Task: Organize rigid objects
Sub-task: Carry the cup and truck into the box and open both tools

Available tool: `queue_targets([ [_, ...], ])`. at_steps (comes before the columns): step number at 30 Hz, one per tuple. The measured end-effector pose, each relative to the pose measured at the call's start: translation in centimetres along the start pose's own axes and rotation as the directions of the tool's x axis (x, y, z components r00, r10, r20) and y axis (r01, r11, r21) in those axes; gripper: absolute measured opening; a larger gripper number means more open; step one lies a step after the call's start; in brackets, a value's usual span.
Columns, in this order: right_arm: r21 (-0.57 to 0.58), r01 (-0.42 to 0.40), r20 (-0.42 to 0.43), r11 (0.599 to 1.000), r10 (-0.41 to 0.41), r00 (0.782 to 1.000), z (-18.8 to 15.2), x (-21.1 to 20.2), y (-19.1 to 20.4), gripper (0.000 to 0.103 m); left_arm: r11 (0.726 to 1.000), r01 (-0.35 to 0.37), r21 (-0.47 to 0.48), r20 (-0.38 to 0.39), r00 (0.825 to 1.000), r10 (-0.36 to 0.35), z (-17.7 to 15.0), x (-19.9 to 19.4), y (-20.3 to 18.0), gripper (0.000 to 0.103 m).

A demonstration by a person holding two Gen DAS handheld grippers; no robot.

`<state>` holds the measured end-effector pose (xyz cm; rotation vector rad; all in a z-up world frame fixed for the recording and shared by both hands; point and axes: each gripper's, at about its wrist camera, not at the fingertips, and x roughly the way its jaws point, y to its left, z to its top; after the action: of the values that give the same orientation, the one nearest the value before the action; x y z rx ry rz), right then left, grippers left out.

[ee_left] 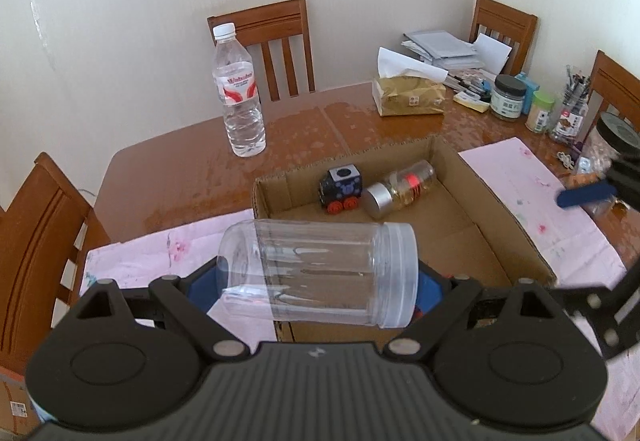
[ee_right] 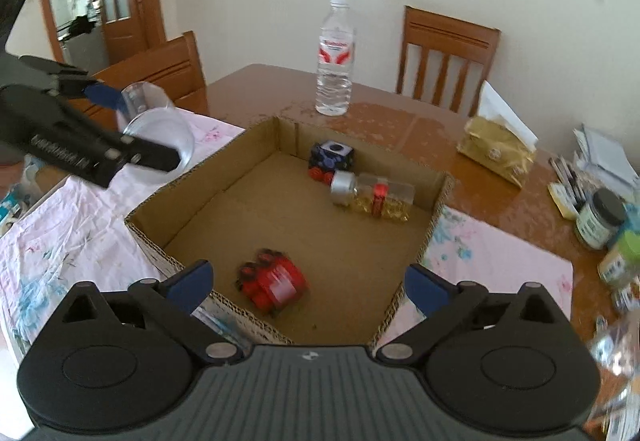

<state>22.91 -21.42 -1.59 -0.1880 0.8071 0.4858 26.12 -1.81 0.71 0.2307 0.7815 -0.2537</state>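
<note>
a: what's my left gripper (ee_left: pixel 320 273) got?

b: a clear jar (ee_left: pixel 320 269), lying sideways between the blue pads (ee_left: pixel 430 287), clamped at base and mouth. it's held up over the near wall of the box (ee_left: pixel 500 197). from the right wrist view i see the same jar (ee_right: pixel 156 129) at the left, over the pink cloth (ee_right: pixel 72 225), just beside the box's left wall.

a: and the right gripper (ee_right: pixel 308 285)?

b: fingers (ee_right: pixel 192 283) wide apart, nothing between them. they've no grip on anything. it points down into the box (ee_right: pixel 224 161). in the left view it's only a blurred blue finger at the right edge, so i can't read much there.

a: what's inside the box?

b: 3 things. a red toy (ee_right: pixel 272 281), blurred, on the floor near the front wall, below the open fingers. at the far wall, a dark toy train (ee_right: pixel 330 157) with red wheels, upright. touching it, a small bottle (ee_right: pixel 372 197) with a silver cap, on its side, yellowish contents and a red band.

a: outside the box?

b: a water bottle (ee_left: pixel 240 89) stands upright on the table (ee_left: pixel 180 169) beyond the far wall, well apart from the box. a tissue pack (ee_left: pixel 408 95) sits farther right, with jars (ee_left: pixel 508 97) and papers past it. chairs ring the table. i can't tell whether the clear jar has a lid on.
</note>
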Motion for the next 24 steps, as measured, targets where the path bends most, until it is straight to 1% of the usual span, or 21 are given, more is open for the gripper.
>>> queue_targets([
  [2, 0.026, 0.004, 0.007, 1.0, -0.004, 1.0, -0.3, -0.4, -0.1, 0.103, 1.0, 0.006, 0.0, -0.003, 1.0, -0.006, 0.6, 0.7, 0.0, 0.092],
  [9, 0.128, 0.063, 0.032, 0.99, -0.067, 0.997, -0.7, -1.8, -1.1, 0.103, 1.0, 0.008, 0.01, -0.003, 1.0, -0.008, 3.2, 3.7, -0.2, 0.092],
  [12, 0.155, 0.076, 0.039, 0.985, -0.083, 0.996, -0.9, -2.4, -1.6, 0.103, 1.0, -0.023, 0.015, 0.03, 0.999, 0.022, 4.4, 4.8, -0.2, 0.093],
  [15, 0.165, 0.093, 0.039, 0.982, -0.101, 0.994, -1.1, -2.7, -1.9, 0.103, 0.998, -0.055, 0.014, 0.031, 0.998, 0.054, 5.2, 5.6, -0.1, 0.096],
  [18, 0.171, 0.107, 0.032, 0.979, -0.114, 0.993, -1.3, -2.7, -2.0, 0.103, 0.998, -0.058, -0.008, 0.033, 0.998, 0.058, 5.3, 5.7, 0.3, 0.099],
  [24, 0.2, 0.113, 0.019, 0.973, -0.119, 0.993, -1.8, -2.5, -2.0, 0.103, 0.998, -0.051, -0.037, 0.029, 0.998, 0.052, 3.6, 4.4, 0.6, 0.1],
])
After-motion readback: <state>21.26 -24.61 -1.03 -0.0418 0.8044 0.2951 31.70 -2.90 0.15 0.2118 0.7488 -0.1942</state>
